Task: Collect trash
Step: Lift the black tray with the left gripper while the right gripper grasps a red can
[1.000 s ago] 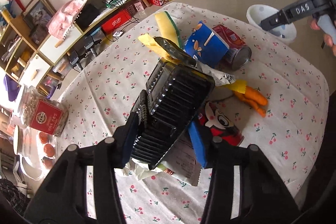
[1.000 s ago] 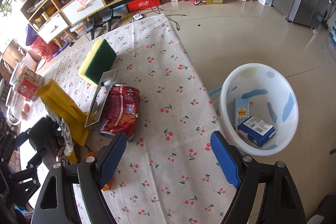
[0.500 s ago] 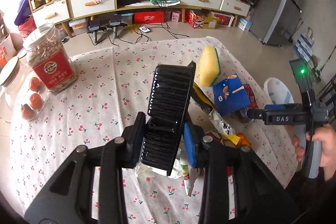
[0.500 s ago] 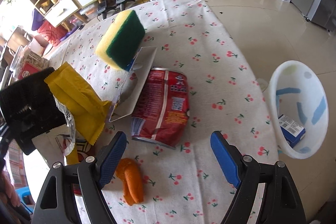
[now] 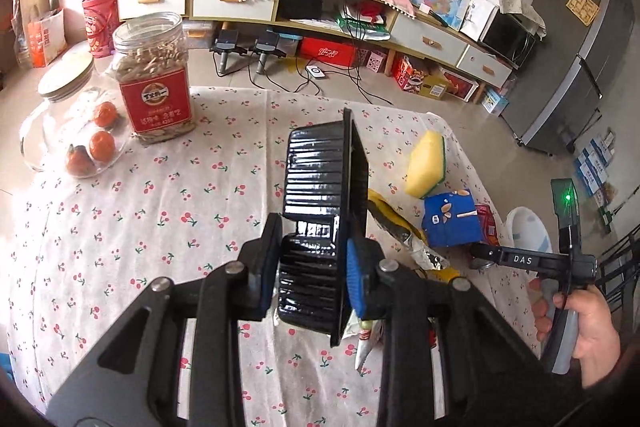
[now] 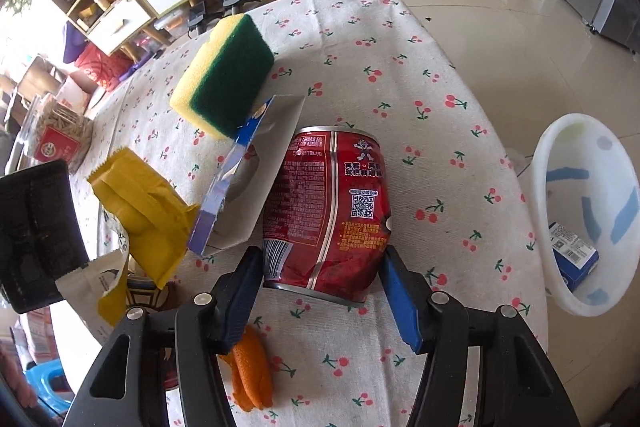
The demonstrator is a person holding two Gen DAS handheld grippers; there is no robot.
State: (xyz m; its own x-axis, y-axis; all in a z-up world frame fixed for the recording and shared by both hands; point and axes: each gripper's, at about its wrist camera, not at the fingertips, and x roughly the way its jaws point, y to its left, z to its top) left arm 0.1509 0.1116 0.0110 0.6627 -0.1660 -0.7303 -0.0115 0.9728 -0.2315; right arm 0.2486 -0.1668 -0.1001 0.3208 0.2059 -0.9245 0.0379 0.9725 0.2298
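My left gripper (image 5: 312,267) is shut on a black ribbed plastic tray (image 5: 324,203) and holds it upright above the cherry-print tablecloth (image 5: 160,211). The tray also shows at the left in the right wrist view (image 6: 36,235). My right gripper (image 6: 320,291) is open, with its fingers on either side of a dented red can (image 6: 332,211) that lies on its side; they look close to it but not closed. A white trash basin (image 6: 588,211) stands on the floor to the right and holds a blue carton (image 6: 572,255).
A yellow-green sponge (image 6: 224,83), a blue-edged card package (image 6: 248,179), a yellow wrapper (image 6: 140,211) and orange peel (image 6: 250,367) lie around the can. A seed jar (image 5: 154,73) and a glass jar of oranges (image 5: 76,139) stand at the far left. The table edge is close on the right.
My left gripper has lifted the black tray and swung it leftward. My right gripper has moved from near the basin onto the table and now straddles the red can.
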